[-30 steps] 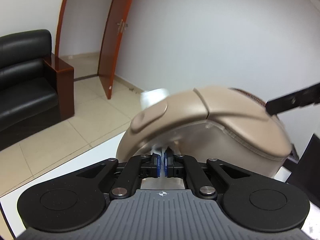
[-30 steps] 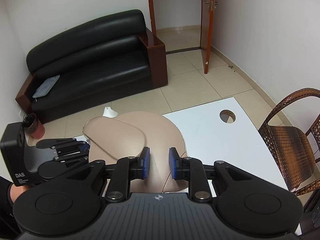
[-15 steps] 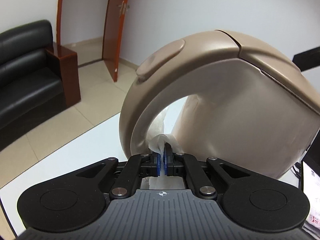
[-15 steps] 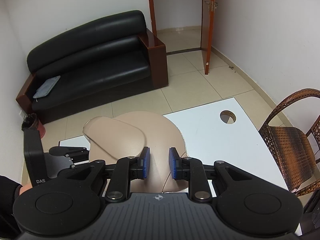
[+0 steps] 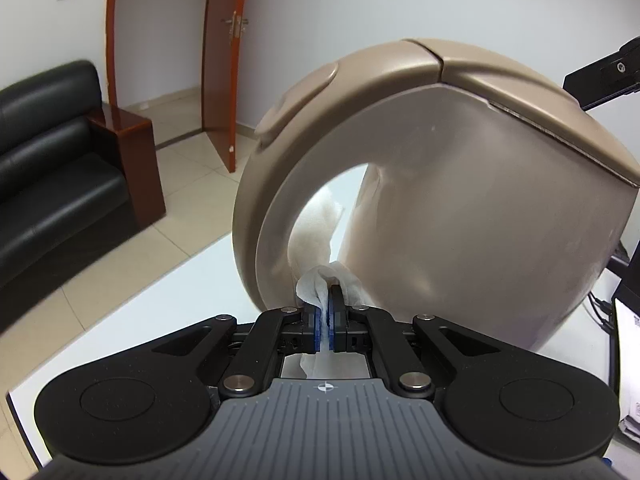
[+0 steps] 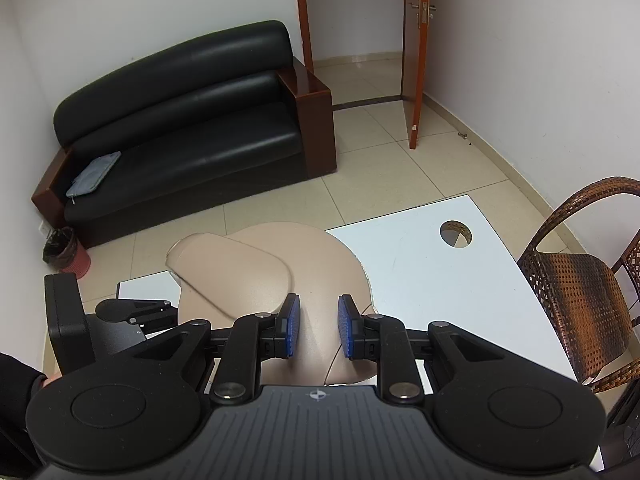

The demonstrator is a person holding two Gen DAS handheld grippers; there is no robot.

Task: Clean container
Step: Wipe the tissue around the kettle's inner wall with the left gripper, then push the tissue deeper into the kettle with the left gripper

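Observation:
A beige kettle-shaped container (image 5: 460, 208) with a loop handle and a lid stands on the white table (image 5: 132, 300). My left gripper (image 5: 325, 312) is shut on a white tissue (image 5: 316, 292), low beside the container's handle; the tissue runs up through the handle opening against the body. In the right wrist view the container (image 6: 280, 272) is seen from above, lid closed. My right gripper (image 6: 318, 326) is open and empty just above the lid. The left gripper (image 6: 132, 312) shows at the container's left side.
A black sofa (image 6: 180, 120) and a small bin (image 6: 66, 250) stand on the tiled floor beyond the table. A wicker chair (image 6: 580, 292) is at the table's right. The table (image 6: 432, 280) has a round cable hole (image 6: 456, 233). An orange door (image 6: 416, 52) stands open.
My left gripper with the tissue has dropped from near the container's top to low beside the handle, wiping downward. The right gripper has stayed still above the lid.

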